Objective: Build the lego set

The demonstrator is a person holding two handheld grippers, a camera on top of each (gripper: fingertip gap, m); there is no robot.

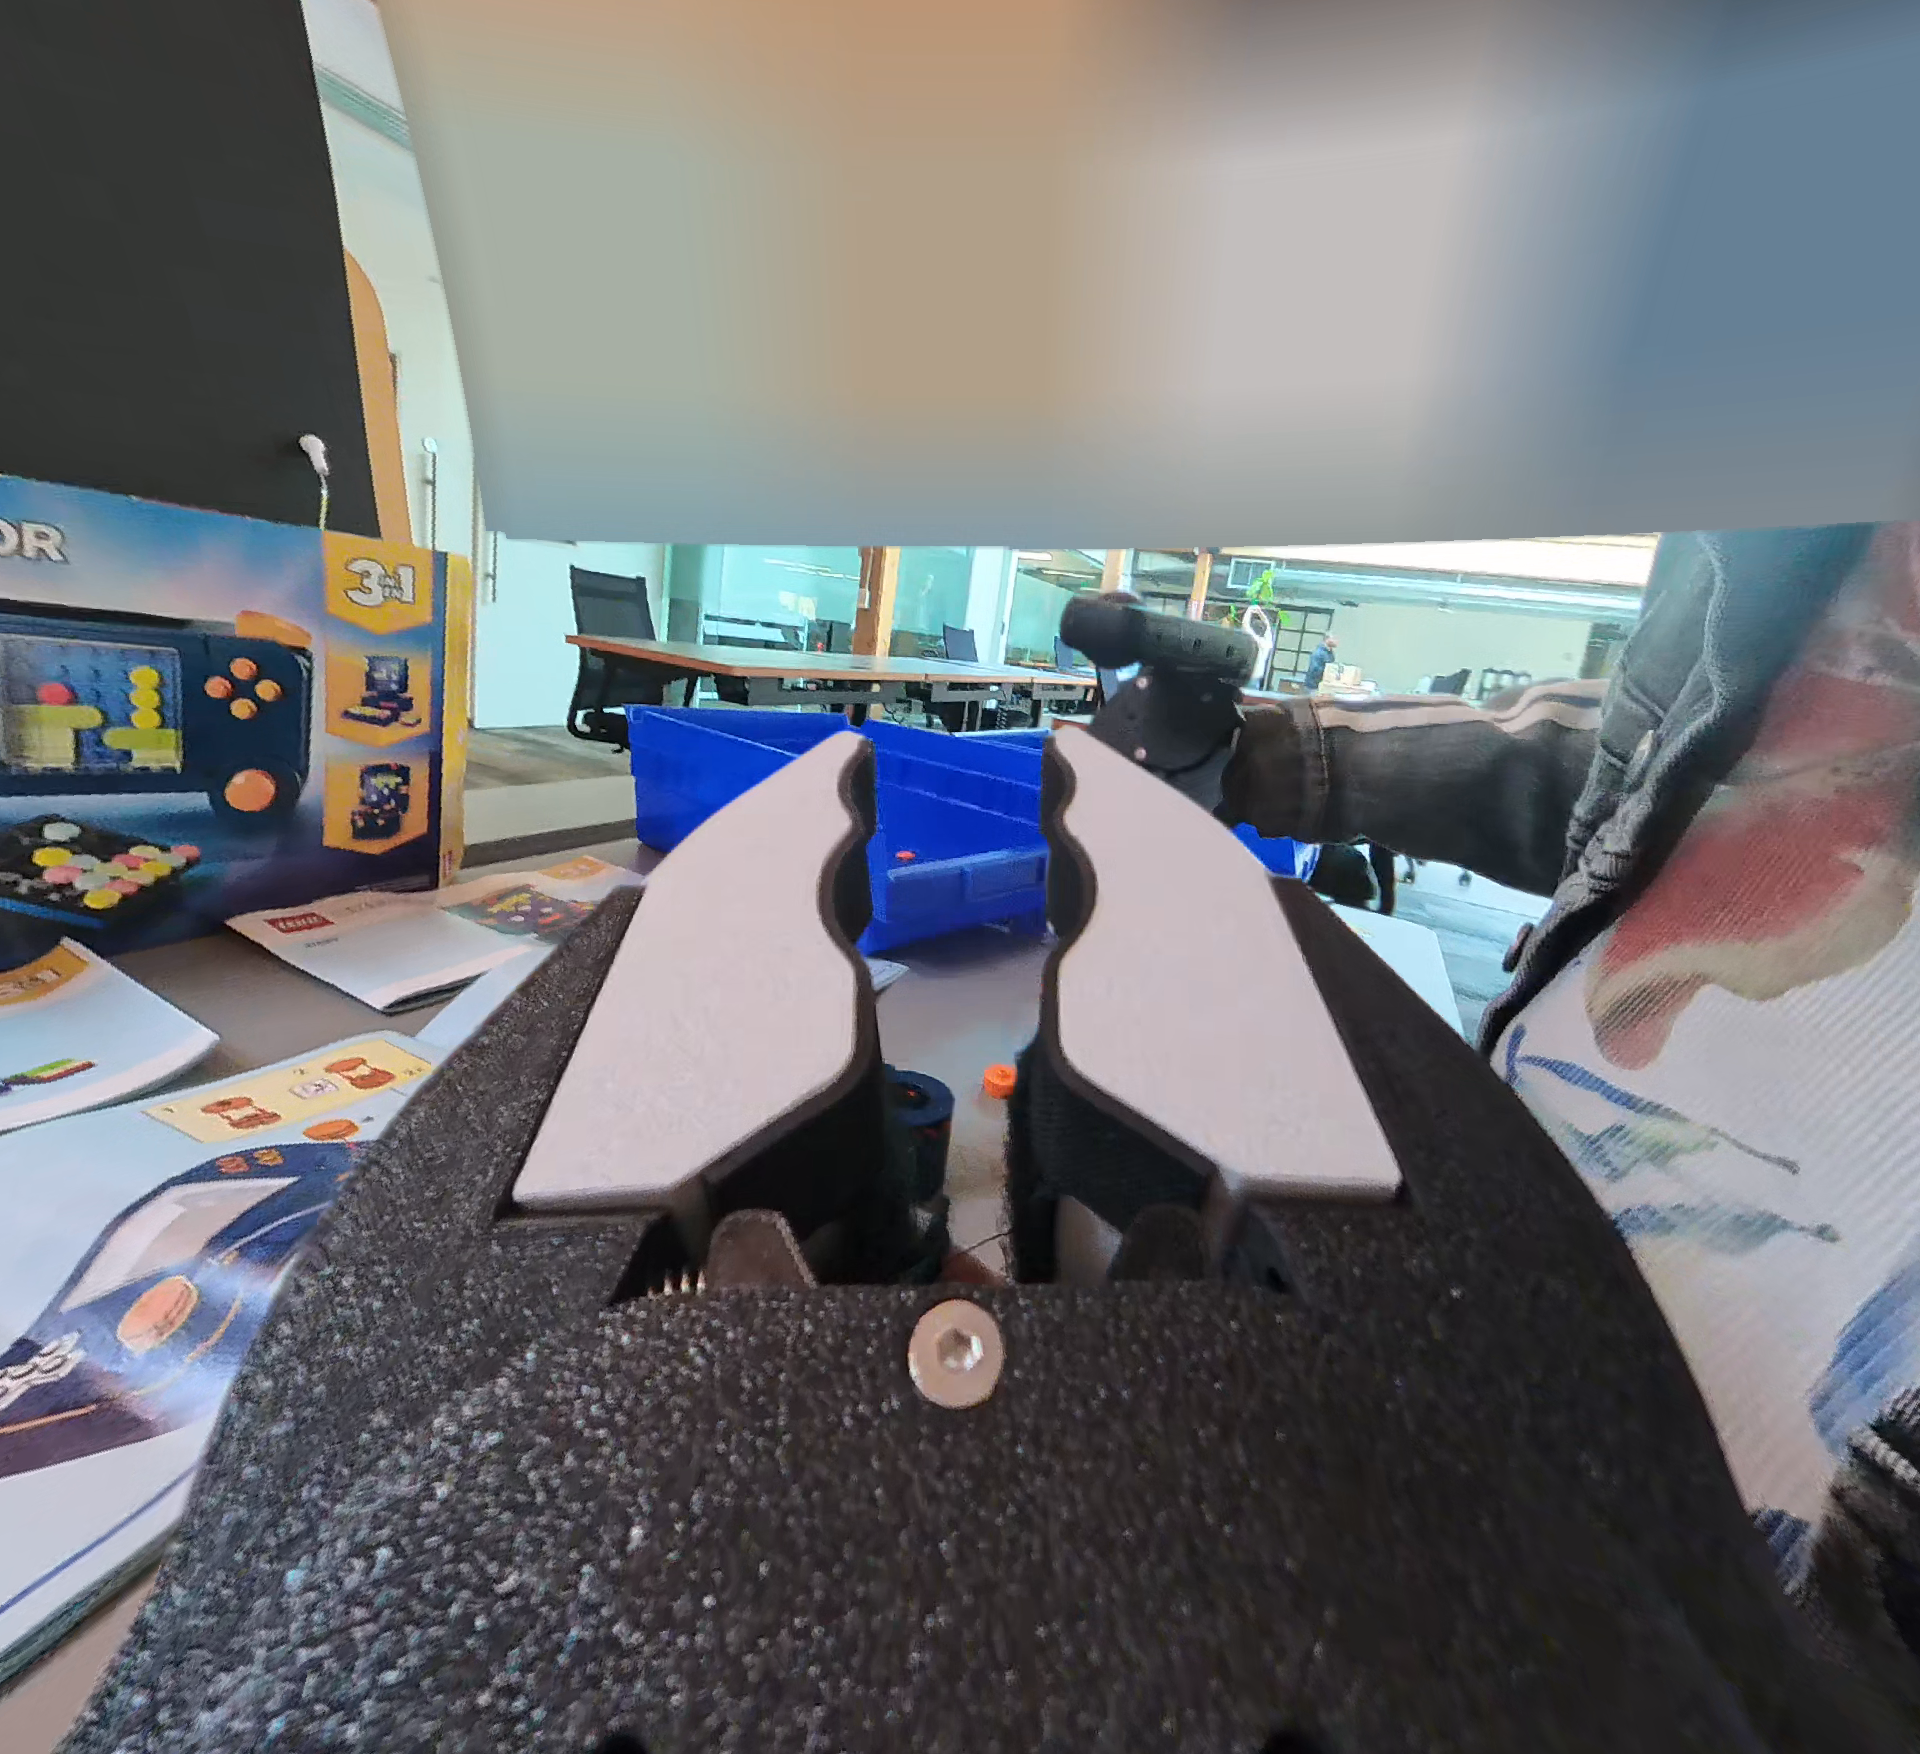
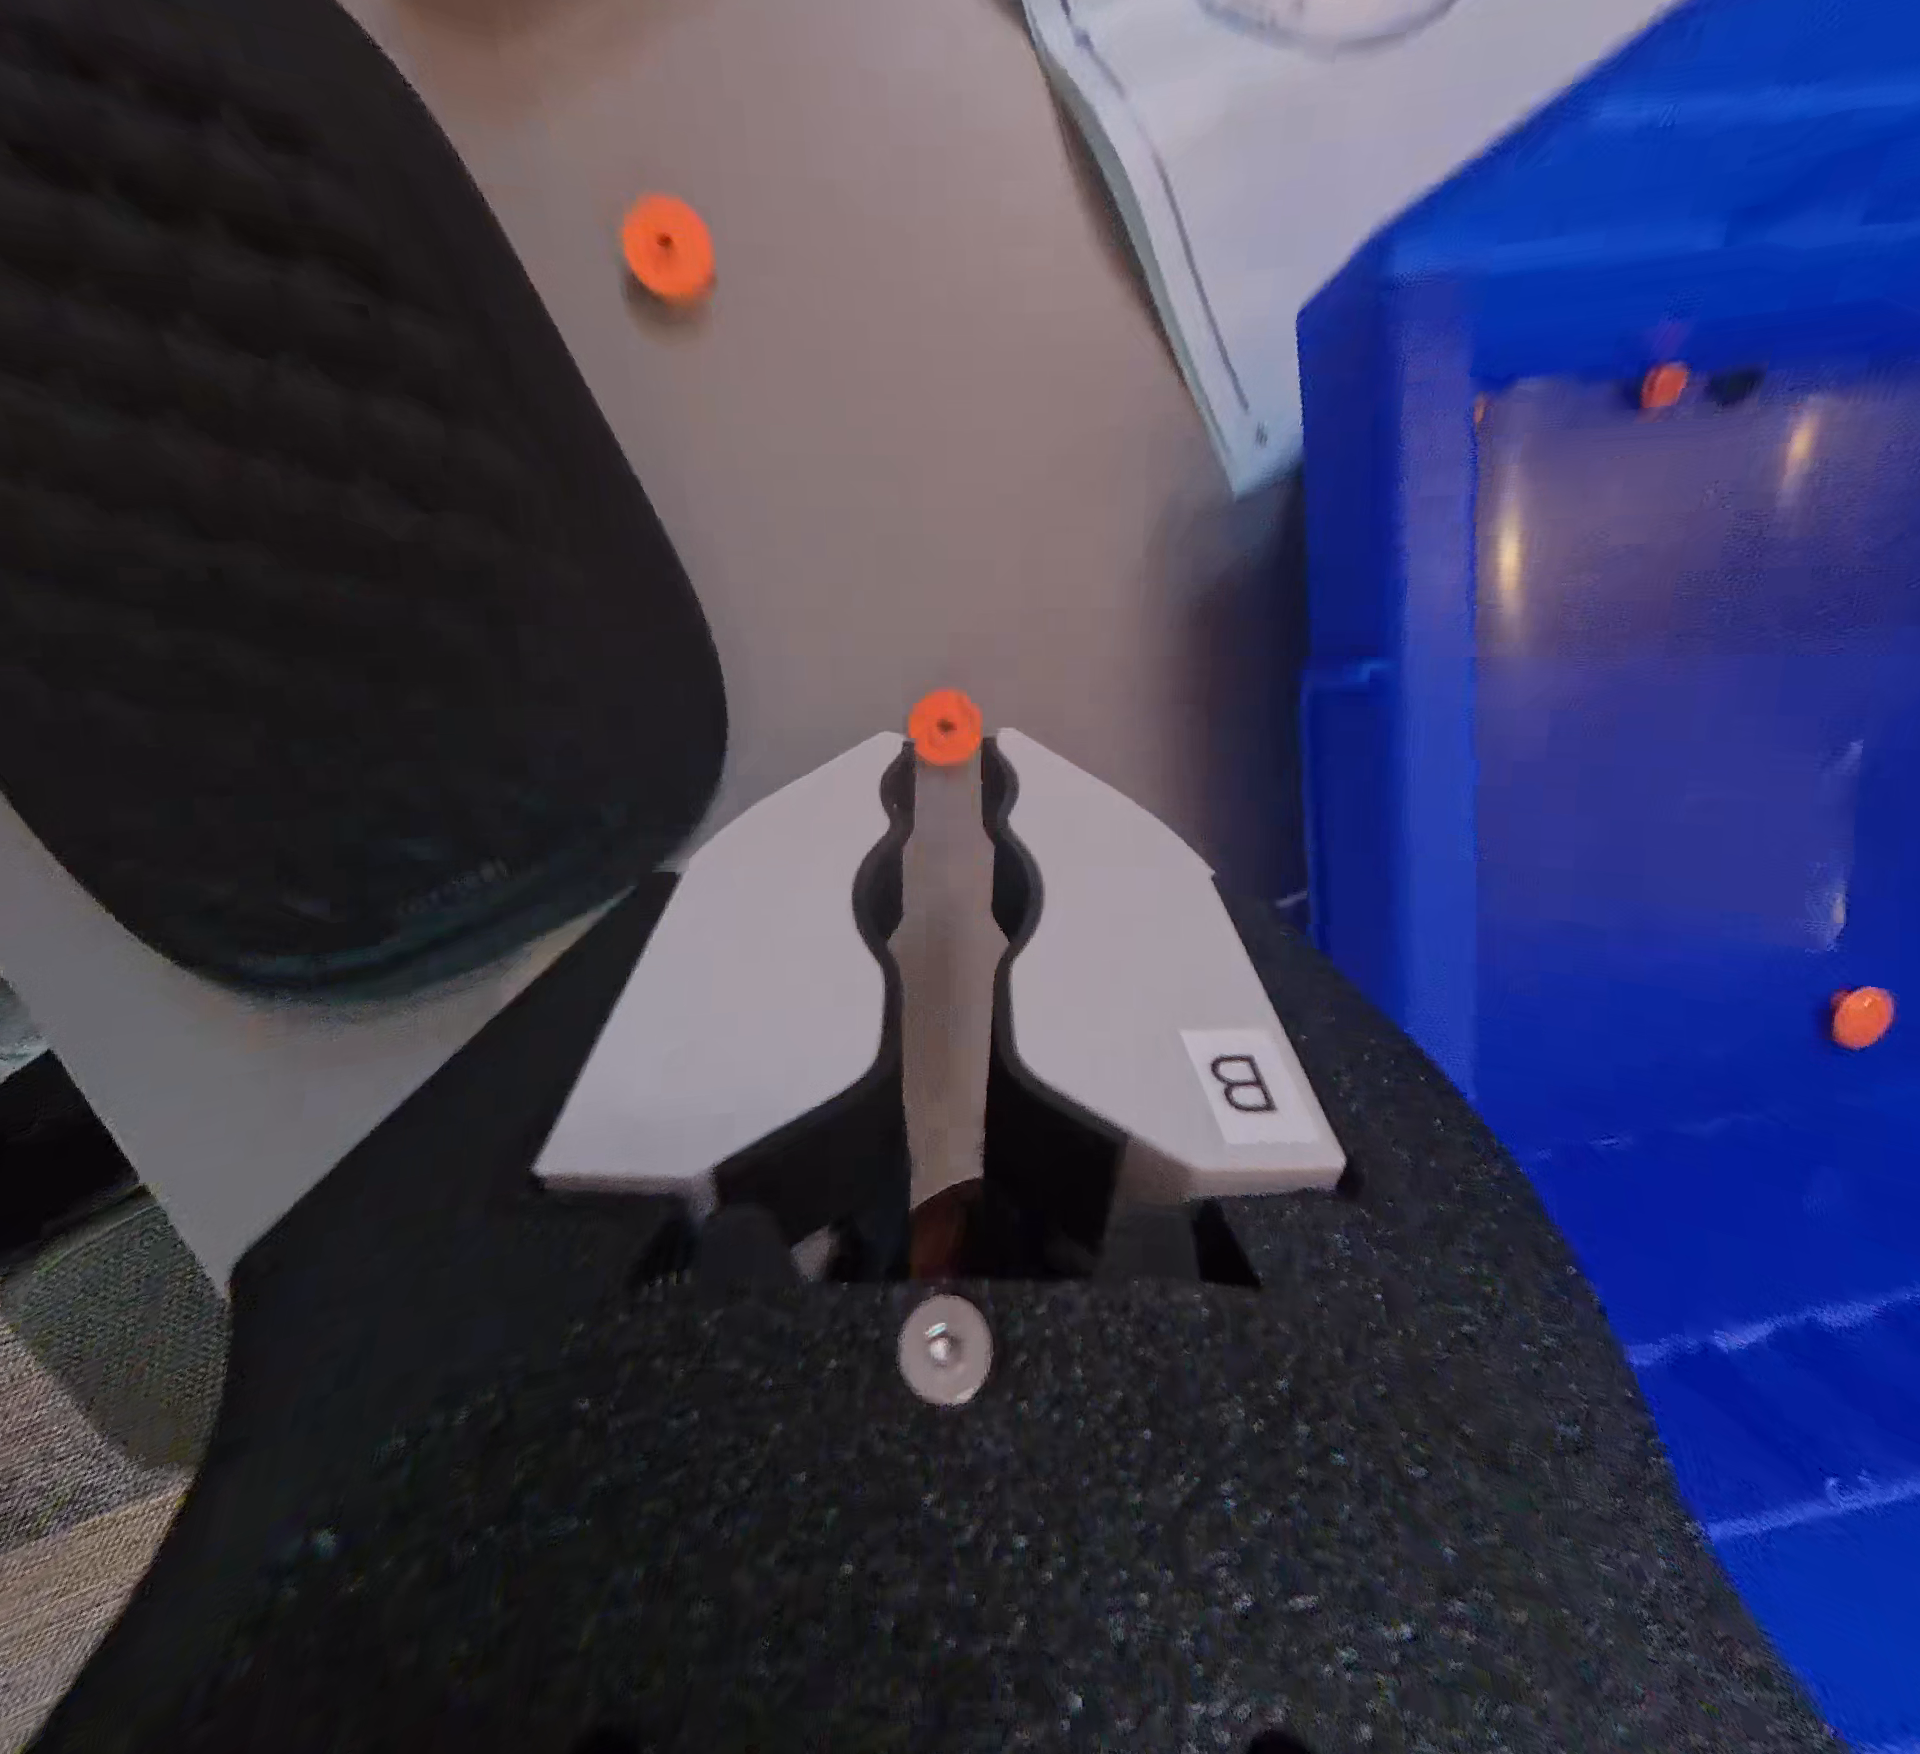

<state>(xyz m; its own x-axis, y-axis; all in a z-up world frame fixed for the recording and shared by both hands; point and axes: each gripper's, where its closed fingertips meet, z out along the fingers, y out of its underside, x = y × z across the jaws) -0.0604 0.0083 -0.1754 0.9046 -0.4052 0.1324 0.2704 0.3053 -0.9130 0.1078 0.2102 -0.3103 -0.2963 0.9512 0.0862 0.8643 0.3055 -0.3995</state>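
Observation:
In the right wrist view my right gripper (image 2: 945, 746) is shut on a small orange round piece (image 2: 943, 725), pinched at the very fingertips above the grey table (image 2: 883, 354). A second orange round piece (image 2: 666, 243) lies on the table farther ahead to the left. In the left wrist view my left gripper (image 1: 951, 769) is open and empty, low over the table. Beneath its fingers stand a dark blue round piece (image 1: 921, 1104) and a small orange round piece (image 1: 998, 1080). The right gripper (image 1: 1164, 665) shows farther off, held by a dark-sleeved hand.
A blue bin (image 1: 935, 800) stands ahead; in the right wrist view the bin (image 2: 1558, 769) is close on the right with orange pieces (image 2: 1861, 1017) inside. A black textured pad (image 2: 312, 457) lies left. The set's box (image 1: 208, 717) and instruction booklets (image 1: 416, 935) are at left. A person's torso (image 1: 1714, 977) is at right. Across from one pair of fingers to the other is roughly 30 cm.

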